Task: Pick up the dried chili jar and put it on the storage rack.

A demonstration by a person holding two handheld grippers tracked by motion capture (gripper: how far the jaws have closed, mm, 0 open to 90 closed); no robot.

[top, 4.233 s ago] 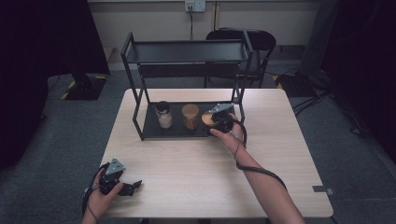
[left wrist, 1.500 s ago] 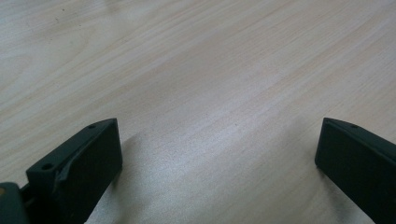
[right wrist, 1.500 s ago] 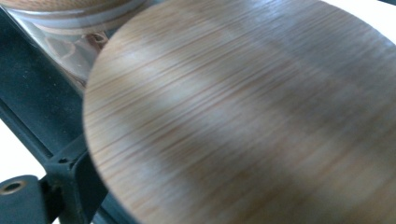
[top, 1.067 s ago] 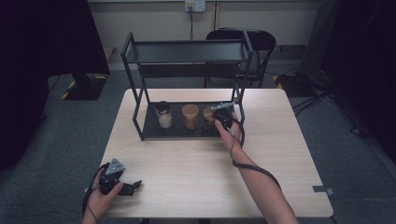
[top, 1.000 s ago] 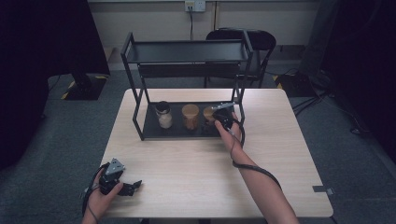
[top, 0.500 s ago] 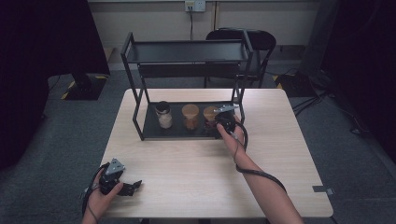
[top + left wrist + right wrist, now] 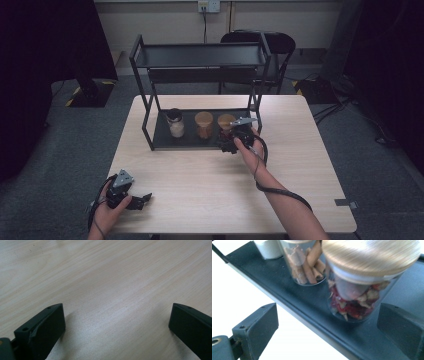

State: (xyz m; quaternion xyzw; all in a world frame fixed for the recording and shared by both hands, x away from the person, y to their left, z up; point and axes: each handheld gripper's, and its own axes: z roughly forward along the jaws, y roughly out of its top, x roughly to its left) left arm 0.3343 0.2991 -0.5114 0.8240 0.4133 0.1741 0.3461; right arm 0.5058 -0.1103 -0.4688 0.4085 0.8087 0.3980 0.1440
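Right gripper (image 7: 231,143) at the rack's (image 7: 200,55) bottom shelf, fingers spread.
High view: my left gripper (image 7: 131,199) rests at the counter's (image 7: 210,185) near edge. Left gripper view: fingers apart over bare wood. Right gripper view: red-filled jar (image 7: 364,285) sits just beyond my open fingers, cinnamon jar (image 7: 304,262) beside it.

Rack (image 7: 150,127): black frame and shelves.
Table (image 7: 200,175): pale wood grain, under the rack.
Jar of red pieces (image 7: 359,290): clear glass, tan lid, red and beige contents; rightmost on the rack's bottom shelf.
Cinnamon jar (image 7: 304,262): clear, brown sticks; middle.
Leftmost jar (image 7: 175,122): dark lid, whitish contents.
Right gripper (image 7: 231,142), left gripper (image 7: 131,200): black, grey plates.
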